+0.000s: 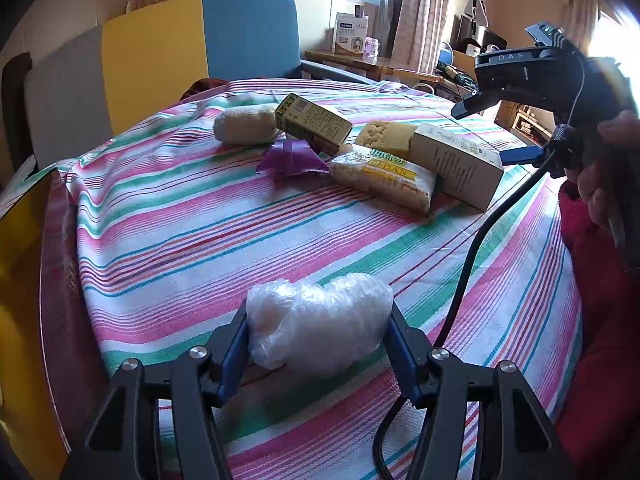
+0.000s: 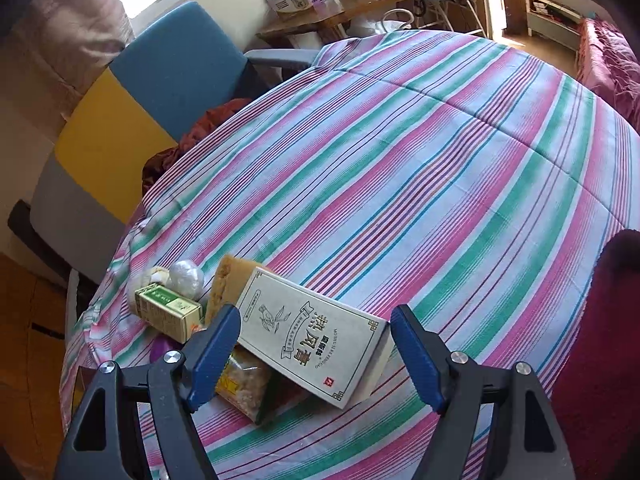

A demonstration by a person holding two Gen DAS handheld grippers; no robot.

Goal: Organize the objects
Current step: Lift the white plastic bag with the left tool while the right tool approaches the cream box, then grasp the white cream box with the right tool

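1. A sunlit living room with a window, curtains and a blue-and-yellow chair [image 1: 192, 44] sits behind a round worktop [image 1: 208, 240] covered in a pink, green and white striped cloth.
2. The left claw [image 1: 318, 332] pinches a clear plastic-wrapped bundle [image 1: 320, 320] between its blue pads, low over the near part of the cloth and well apart from the other items.
3. The right claw [image 2: 316, 344] is spread wide and empty, its jaws standing either side of a cream tea box [image 2: 316, 340] without pressing on it, as far as the right wrist view shows.
4. The rest form one cluster farther across the cloth: a green box [image 1: 312, 122], a pale wrapped roll [image 1: 246, 124], a purple folded wrapper [image 1: 292, 158], a yellow sponge [image 1: 386, 134] and a packet of crisp snacks [image 1: 384, 178] on which the cream box leans.
5. Judgement: the step in hand looks like carrying the bundle to join the cluster. Squeeze gently, since the soft wrap may slip or deform, and set it beside the others rather than on top.
6. If the right claw closes on the tilted box, it should take the long sides squarely so the box does not twist.
7. What the bundle holds is unclear through the crinkled plastic; the purple wrapper is nearly hidden in the right wrist view, and the snack packet's label is only partly legible.
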